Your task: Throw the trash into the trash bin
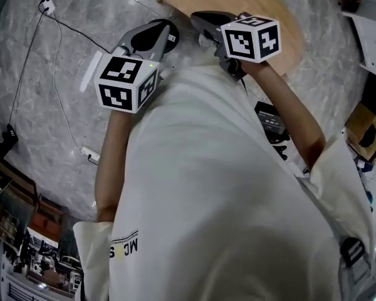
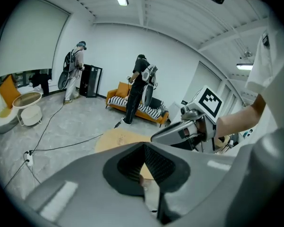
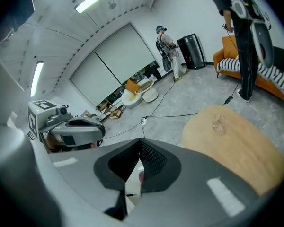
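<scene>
- Claws: the left claw (image 2: 143, 146) is sitting closed, pads meeting at the tips with nothing between them. The right claw (image 3: 140, 142) is likewise sitting closed and empty.
- Both are hanging side by side in front of the person's white shirt (image 1: 225, 193) and pointing down and forward towards the round wooden tabletop (image 3: 236, 148).
- Trash: no view is showing anything I can firmly call trash. One small clear thing (image 3: 218, 122) is resting alone on the tabletop, too small to tell whether it is a cup or a crumpled wrapper. Neither claw is touching it.
- Bin: no bin is showing in any view, so I cannot check what it holds.
- Surroundings: a cable (image 1: 56, 74) is lying on the grey floor (image 1: 94, 17) and is not part of the job.
- Progress, as a judgement: with two empty closed claws, this is fitting either end of the job. The trash could be waiting somewhere for a pickup, or lying in a bin out of view. The clear thing on the tabletop is leaning me slightly towards work remaining, if it is trash at all.
</scene>
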Tool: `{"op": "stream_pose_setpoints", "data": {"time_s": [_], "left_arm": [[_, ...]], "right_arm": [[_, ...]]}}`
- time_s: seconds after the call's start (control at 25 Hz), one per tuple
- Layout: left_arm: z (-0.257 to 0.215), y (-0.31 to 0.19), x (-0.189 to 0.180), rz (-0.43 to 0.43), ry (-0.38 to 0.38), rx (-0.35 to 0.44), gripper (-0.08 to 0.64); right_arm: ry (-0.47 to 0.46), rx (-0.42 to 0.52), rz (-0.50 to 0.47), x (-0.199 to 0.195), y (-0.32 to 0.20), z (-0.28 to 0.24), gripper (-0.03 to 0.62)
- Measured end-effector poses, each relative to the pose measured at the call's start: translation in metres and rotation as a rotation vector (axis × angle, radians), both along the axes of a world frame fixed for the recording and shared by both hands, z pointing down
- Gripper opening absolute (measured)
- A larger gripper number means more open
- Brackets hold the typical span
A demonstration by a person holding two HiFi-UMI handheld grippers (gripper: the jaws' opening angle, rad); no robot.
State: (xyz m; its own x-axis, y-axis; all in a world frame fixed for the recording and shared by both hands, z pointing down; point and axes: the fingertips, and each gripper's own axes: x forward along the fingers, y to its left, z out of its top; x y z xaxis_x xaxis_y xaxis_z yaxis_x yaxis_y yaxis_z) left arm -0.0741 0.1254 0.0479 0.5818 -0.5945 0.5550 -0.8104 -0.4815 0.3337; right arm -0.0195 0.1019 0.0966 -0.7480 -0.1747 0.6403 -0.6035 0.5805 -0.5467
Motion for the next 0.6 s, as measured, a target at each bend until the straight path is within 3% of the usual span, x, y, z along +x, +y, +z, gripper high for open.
{"op": "stream_pose_setpoints", "data": {"time_s": [0.36, 0.6], "left_arm": [[-0.050, 0.019, -0.005, 0.041, 0.040, 0.089, 0.001], [-0.078, 0.025, -0.026, -0.078, 0.048, 0.119, 0.001]], "right_arm": [[-0.112, 0.139, 0.034, -0.036, 0.033, -0.076, 0.022], [-0.162, 0.149, 0.191, -0.047, 0.049, -0.105, 0.021]]}}
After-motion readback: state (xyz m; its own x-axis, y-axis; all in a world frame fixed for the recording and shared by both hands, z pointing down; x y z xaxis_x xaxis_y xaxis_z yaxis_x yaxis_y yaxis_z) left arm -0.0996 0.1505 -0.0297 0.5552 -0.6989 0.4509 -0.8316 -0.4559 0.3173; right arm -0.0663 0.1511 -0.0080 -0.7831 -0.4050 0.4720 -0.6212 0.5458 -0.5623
